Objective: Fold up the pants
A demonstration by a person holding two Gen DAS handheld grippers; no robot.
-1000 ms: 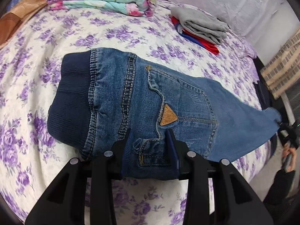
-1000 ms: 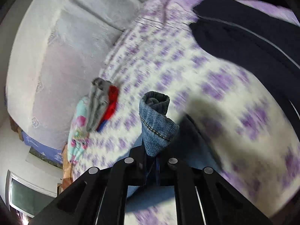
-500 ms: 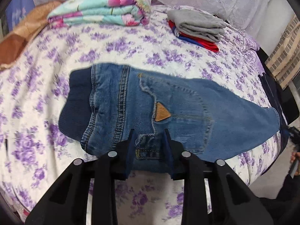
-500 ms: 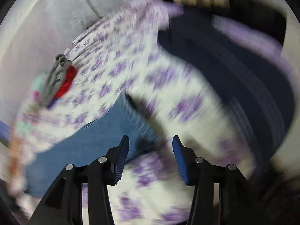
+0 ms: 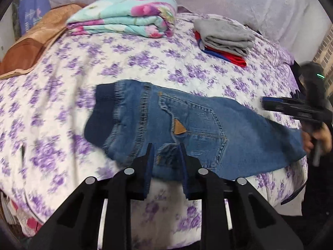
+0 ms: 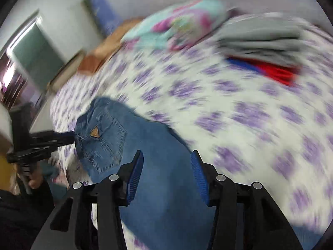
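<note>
Blue jeans (image 5: 195, 129) with a dark ribbed waistband lie flat across the purple-flowered bed, back pocket up, legs running right. My left gripper (image 5: 165, 152) is shut on the near edge of the jeans by the pocket. My right gripper (image 6: 167, 158) is open and empty, hovering over the leg end of the jeans (image 6: 158, 166). The right gripper also shows at the right edge of the left wrist view (image 5: 291, 108). The left gripper shows at the left of the right wrist view (image 6: 52, 138), on the jeans' edge.
A folded floral blanket (image 5: 124, 14) and a brown cushion (image 5: 35, 43) lie at the head of the bed. A folded stack of grey, red and blue clothes (image 5: 224, 37) sits at the back right. The bed's edge (image 5: 291, 179) runs near the leg end.
My right gripper let go of the jeans' leg end, opened, and swung round to look along the bed. The jeans settled flat. My left gripper kept its hold.
</note>
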